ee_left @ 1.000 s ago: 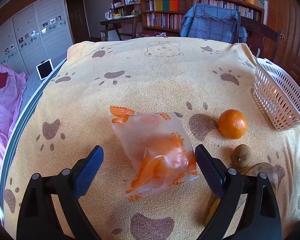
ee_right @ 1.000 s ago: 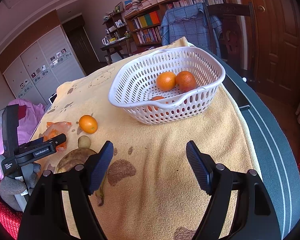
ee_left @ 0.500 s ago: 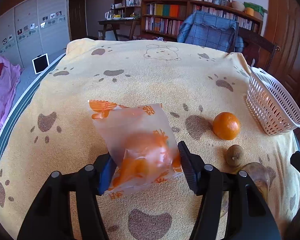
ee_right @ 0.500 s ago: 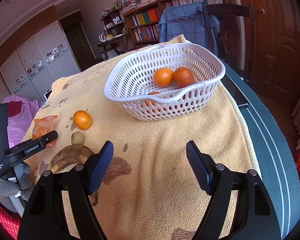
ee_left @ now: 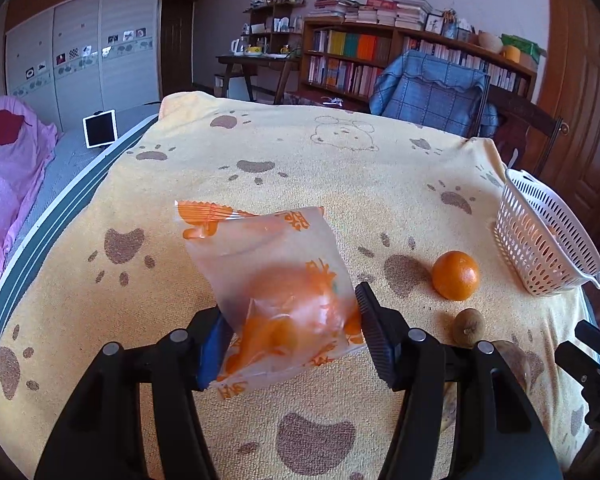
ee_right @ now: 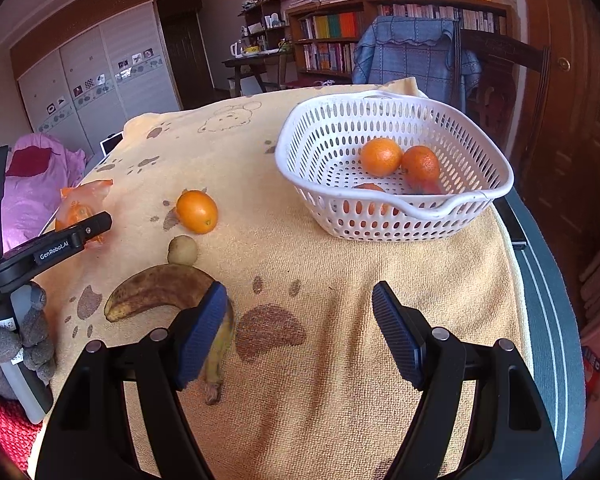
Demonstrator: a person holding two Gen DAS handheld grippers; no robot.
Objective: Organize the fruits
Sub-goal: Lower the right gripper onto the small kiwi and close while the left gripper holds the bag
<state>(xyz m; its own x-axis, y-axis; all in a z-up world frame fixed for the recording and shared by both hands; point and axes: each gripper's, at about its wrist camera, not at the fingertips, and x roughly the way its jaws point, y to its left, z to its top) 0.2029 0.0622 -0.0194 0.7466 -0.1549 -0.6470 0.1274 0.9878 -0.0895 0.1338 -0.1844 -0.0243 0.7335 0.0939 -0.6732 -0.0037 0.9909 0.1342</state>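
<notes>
My left gripper (ee_left: 290, 330) is shut on a translucent bagged orange (ee_left: 284, 292), held a little above the yellow paw-print cloth (ee_left: 300, 168). To its right lie a loose orange (ee_left: 456, 275), a small kiwi (ee_left: 469, 326) and the white basket (ee_left: 540, 240). In the right wrist view the basket (ee_right: 460, 200) holds three oranges (ee_right: 381, 157). The loose orange (ee_right: 197, 212), the kiwi (ee_right: 183, 249) and a brown-spotted banana (ee_right: 160, 288) lie left of it. My right gripper (ee_right: 300, 332) is open over the cloth, its left finger just above the banana's end. The bagged orange (ee_right: 78, 210) shows at far left.
A chair draped in blue cloth (ee_right: 412, 52) stands behind the table, with bookshelves (ee_left: 380, 60) beyond. A pink bedspread (ee_left: 8, 168) lies left of the table. The table's dark striped rim (ee_right: 552, 320) runs along the right. A gloved hand (ee_right: 16, 340) holds the left gripper.
My left gripper closed on the bagged orange and lifted it slightly off the cloth. My right gripper shifted left, bringing the banana under its left finger.
</notes>
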